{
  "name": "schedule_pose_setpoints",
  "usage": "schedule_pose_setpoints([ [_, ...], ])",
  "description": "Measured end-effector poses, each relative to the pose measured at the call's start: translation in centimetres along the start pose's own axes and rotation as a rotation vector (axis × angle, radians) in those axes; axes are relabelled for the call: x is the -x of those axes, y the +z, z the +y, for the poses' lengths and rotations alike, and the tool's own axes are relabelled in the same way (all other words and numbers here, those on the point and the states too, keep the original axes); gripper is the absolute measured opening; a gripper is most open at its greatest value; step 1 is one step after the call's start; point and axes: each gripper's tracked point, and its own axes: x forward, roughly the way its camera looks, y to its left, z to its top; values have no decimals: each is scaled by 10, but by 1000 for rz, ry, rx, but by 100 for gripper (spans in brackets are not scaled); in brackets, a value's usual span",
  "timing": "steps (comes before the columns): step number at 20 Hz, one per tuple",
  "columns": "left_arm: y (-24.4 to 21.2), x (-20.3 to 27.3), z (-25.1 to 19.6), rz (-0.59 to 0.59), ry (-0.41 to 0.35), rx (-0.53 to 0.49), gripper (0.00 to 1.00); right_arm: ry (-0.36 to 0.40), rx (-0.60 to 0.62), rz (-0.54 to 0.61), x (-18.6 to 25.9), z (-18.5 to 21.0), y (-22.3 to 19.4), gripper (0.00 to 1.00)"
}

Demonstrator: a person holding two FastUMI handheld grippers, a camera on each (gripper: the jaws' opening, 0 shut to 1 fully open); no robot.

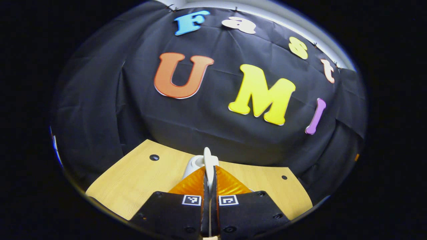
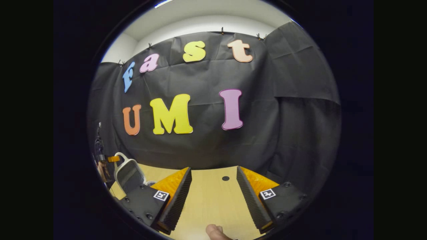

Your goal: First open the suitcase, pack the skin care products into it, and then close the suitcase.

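Left hand-held gripper point(image 1: 209, 186) clamped on a thin white part; right hand-held gripper point(image 2: 213, 186) wide open and empty.
In the left gripper view both fingers press a thin white edge point(image 1: 207, 163) that rises above the wooden surface point(image 1: 133, 180); what it belongs to cannot be told. In the right gripper view a raised grey-and-white suitcase lid point(image 2: 128, 173) stands far left, and a fingertip point(image 2: 215, 231) shows at the bottom.

- The white thing point(image 1: 207, 163) pinched between the left gripper's point(image 1: 209, 186) fingers is mostly hidden by them; what it is cannot be told.
- The suitcase lid point(image 2: 128, 173), standing at the table's point(image 2: 210, 200) left edge, hides the body below.
- A fingertip point(image 2: 215, 232) is cut off at the bottom edge.
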Motion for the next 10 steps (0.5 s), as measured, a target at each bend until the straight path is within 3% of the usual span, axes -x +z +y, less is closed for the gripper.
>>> schedule_pose_setpoints([
  [3,-14,-2,-53,32,-44,-93,5,20,1,4,-1,-9,0,80],
  [10,-98,-24,-162,189,-153,-253,5,29,1,29,-4,-37,-9,80],
])
